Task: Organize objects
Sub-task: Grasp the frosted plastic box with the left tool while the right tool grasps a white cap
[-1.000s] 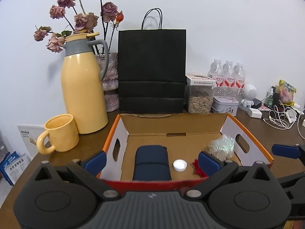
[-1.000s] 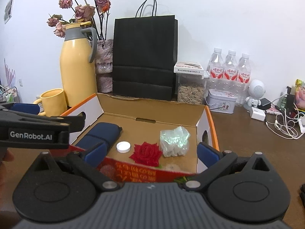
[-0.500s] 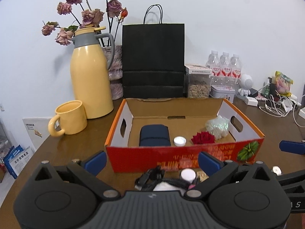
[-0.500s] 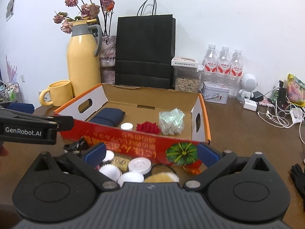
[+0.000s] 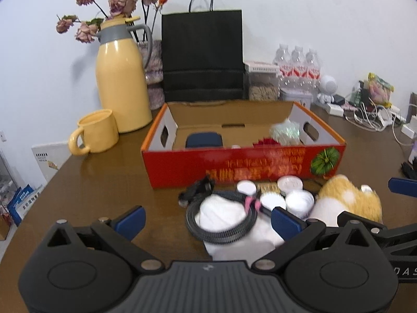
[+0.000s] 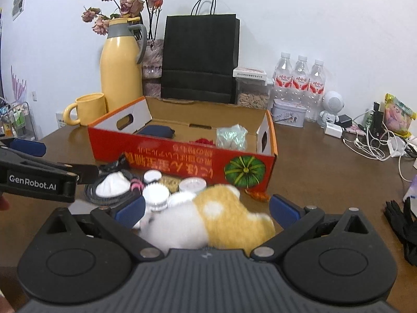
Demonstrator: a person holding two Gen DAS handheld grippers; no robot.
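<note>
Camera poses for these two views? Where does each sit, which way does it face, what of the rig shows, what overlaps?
Left wrist: on the left gripper, low over the table, facing the box and the back wall; own open fingers in view, the right gripper's finger at the right edge.
Right wrist: on the right gripper, facing the same way from further right, plush toy between its open fingers; the left gripper at the left.
Shared: box, coiled cable, yellow jug, black bag.

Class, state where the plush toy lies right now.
The plush toy lies on the table in front of the red box, between the open right fingers, with white jars on its left.
</note>
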